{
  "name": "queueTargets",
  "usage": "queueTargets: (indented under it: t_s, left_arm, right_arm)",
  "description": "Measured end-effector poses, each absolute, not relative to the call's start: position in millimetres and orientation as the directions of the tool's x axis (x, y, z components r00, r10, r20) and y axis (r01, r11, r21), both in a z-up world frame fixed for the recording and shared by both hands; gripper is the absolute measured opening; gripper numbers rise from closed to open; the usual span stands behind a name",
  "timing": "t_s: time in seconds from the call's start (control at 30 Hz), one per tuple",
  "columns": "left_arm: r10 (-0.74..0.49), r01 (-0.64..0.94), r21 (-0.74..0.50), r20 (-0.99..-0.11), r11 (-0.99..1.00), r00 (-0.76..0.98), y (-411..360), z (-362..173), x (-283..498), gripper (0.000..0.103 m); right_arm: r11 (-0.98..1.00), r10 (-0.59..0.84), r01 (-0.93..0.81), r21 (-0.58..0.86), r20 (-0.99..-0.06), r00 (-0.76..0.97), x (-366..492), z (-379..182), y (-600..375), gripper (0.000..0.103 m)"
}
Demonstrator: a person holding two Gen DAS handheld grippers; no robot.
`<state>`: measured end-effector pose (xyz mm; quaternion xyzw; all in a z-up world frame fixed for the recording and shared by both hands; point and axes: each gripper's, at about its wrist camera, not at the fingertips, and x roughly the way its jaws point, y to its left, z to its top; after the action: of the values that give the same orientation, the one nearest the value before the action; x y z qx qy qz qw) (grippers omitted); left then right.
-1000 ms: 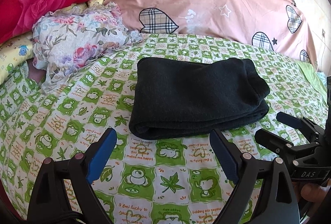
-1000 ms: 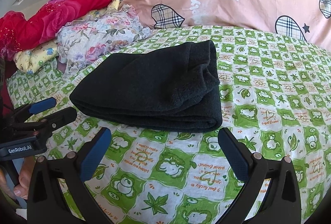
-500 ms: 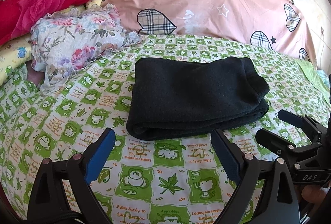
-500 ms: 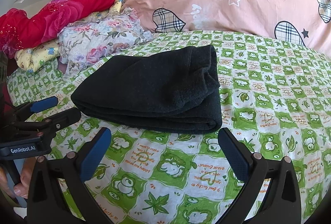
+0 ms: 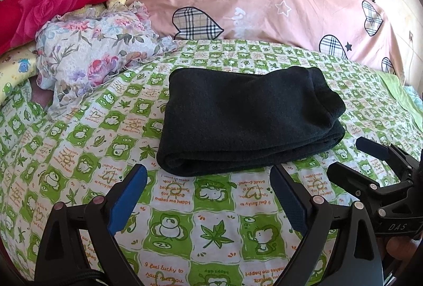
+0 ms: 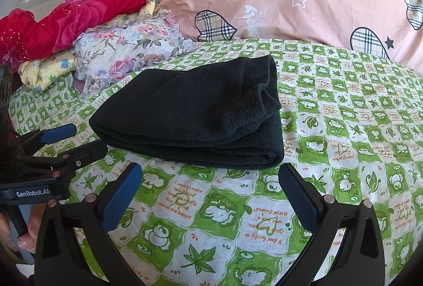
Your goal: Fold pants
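Black pants (image 5: 246, 119) lie folded on bedsheet (image 5: 216, 209).

My left gripper (image 6: 66, 143) carries the white marking "GenRobot.AI" on its black body, readable in the right wrist view. My right gripper (image 5: 370, 154) carries "DAS" on its body in the left wrist view. The bed sheet (image 6: 185, 204) is printed in orange with "I want to make you happy", "makes me happy" and "I feel lucky to".
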<state>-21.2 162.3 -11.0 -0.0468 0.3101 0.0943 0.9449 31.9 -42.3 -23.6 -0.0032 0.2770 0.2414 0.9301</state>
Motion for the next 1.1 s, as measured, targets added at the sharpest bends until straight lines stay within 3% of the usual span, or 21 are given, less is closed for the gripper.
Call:
queueTargets:
  t_s: [1.1]
  left_arm:
    - [0.145, -0.201, -0.026, -0.603, 0.979, 0.785, 161.5, -13.4, -18.2, 0.095]
  right_arm:
    - [0.885, 0.444, -0.447, 0.129, -0.519, 0.730, 33.0, -23.9, -40.7, 0.103]
